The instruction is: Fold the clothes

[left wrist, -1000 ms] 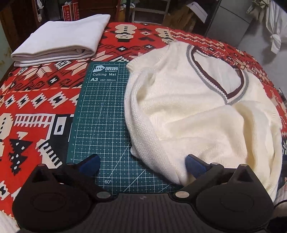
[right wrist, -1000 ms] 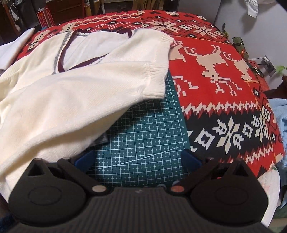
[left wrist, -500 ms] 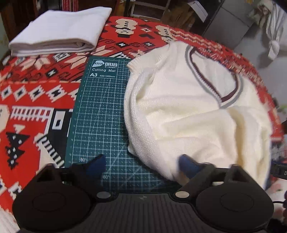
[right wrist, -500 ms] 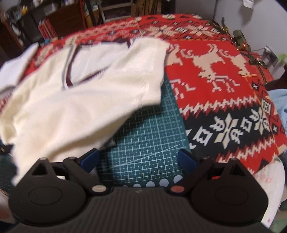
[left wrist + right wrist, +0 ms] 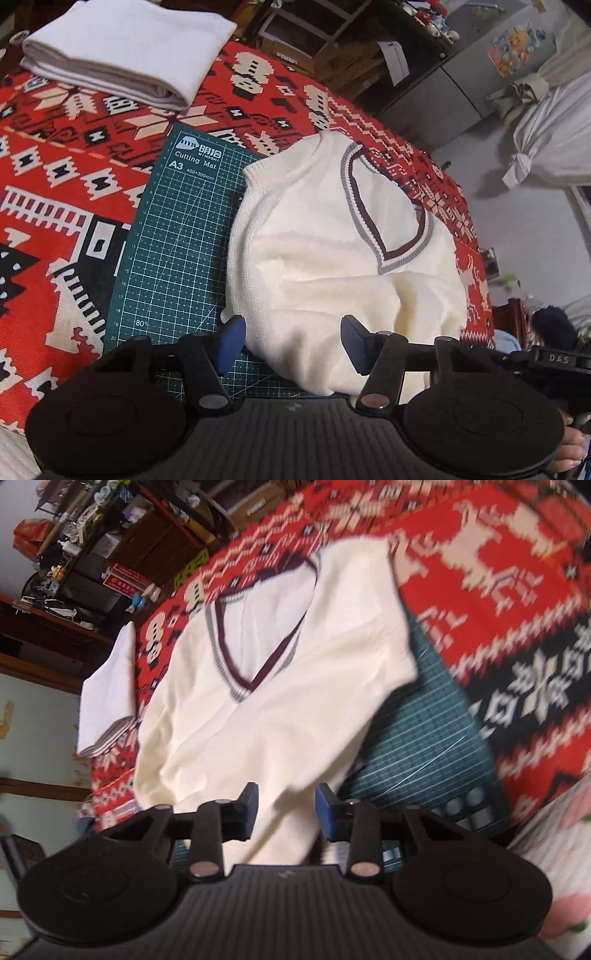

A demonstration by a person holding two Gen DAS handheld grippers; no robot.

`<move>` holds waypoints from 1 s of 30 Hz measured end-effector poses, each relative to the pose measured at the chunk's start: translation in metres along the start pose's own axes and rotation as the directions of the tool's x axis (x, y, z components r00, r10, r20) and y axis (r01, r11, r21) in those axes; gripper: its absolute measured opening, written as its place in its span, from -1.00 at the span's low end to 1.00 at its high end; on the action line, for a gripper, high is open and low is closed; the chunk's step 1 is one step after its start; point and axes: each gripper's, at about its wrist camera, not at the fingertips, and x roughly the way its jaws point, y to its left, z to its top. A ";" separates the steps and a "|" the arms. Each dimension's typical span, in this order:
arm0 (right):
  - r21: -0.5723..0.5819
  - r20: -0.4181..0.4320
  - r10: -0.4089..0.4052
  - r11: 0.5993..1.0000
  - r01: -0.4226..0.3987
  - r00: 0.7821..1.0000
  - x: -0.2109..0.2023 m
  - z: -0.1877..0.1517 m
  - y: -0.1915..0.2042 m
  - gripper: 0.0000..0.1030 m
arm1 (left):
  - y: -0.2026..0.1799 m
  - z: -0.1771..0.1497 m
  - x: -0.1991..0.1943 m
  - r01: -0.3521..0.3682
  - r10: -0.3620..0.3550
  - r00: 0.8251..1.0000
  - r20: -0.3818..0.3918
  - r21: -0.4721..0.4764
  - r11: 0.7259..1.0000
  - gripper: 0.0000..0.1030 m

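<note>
Left gripper (image 5: 293, 341): jaws wide open, straddling the near hem of a cream sweater (image 5: 332, 266) without pinching it. Right gripper (image 5: 284, 812): jaws about half open, sweater fabric between the blue pads, not clamped; this view is blurred. The sweater lies on a green mat (image 5: 177, 236) over a red patterned cloth (image 5: 55, 184). A folded white garment (image 5: 125, 51) sits at the far left corner.

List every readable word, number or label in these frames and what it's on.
"Cutting Mat": green mat, top corner.
"A3": mat, below that.
"450×300mm": mat, small print beside A3.
"80°": mat, near left gripper.
"DAS": black device at right edge.
Mat's logo characters and red signs on the shelf: unreadable.
</note>
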 end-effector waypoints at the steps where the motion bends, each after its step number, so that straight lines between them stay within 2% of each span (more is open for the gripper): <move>1: 0.010 -0.012 0.006 1.000 -0.006 1.000 0.004 0.000 0.001 -0.30 | 0.001 0.001 0.001 0.006 -0.006 1.000 -0.003 -0.008 1.000 0.08; 7: 0.030 -0.032 -0.066 0.997 0.067 0.997 0.029 -0.005 0.010 -0.29 | 0.011 0.006 0.007 0.015 -0.016 1.000 -0.022 -0.062 0.998 0.05; 8: 0.034 -0.040 -0.076 0.996 0.077 0.996 0.033 -0.006 0.010 -0.35 | 0.013 0.007 0.009 0.014 -0.016 1.000 -0.024 -0.070 0.997 0.05; 9: 0.027 -0.042 -0.091 0.995 0.092 0.995 0.036 -0.007 0.010 -0.54 | 0.013 0.007 0.010 0.012 -0.013 1.000 -0.024 -0.071 0.997 0.00; 12: 0.015 -0.026 -0.120 0.993 0.121 0.992 0.038 -0.010 0.008 -0.74 | 0.013 0.009 0.014 -0.001 -0.001 1.000 -0.024 -0.064 0.998 -0.20; 15: 0.012 -0.004 -0.136 0.991 0.136 0.991 0.036 -0.010 0.006 -0.82 | 0.009 0.009 0.019 -0.047 0.046 0.999 -0.024 -0.033 0.998 -0.43; 22: -0.015 0.075 -0.236 0.971 0.237 0.969 0.024 -0.011 0.002 -0.89 | 0.013 0.007 0.029 -0.139 0.139 0.990 -0.037 -0.006 0.990 -0.42; 23: -0.019 0.088 -0.249 0.968 0.252 0.964 0.023 -0.011 0.002 -0.89 | 0.012 0.007 0.029 -0.143 0.143 0.989 -0.038 0.000 0.990 -0.49; 24: -0.023 0.101 -0.263 0.964 0.266 0.960 0.022 -0.012 0.001 -0.89 | 0.010 0.006 0.029 -0.147 0.147 0.989 -0.033 0.010 0.989 -0.66; 26: -0.033 0.128 -0.275 0.959 0.281 0.953 0.019 -0.012 0.003 -0.90 | 0.003 0.005 0.025 -0.168 0.169 0.986 -0.001 0.047 0.985 -0.78; 30: -0.014 0.196 -0.307 0.949 0.316 0.931 0.006 0.001 -0.002 -0.91 | -0.007 0.008 0.012 -0.191 0.184 0.980 0.071 0.099 0.977 -0.85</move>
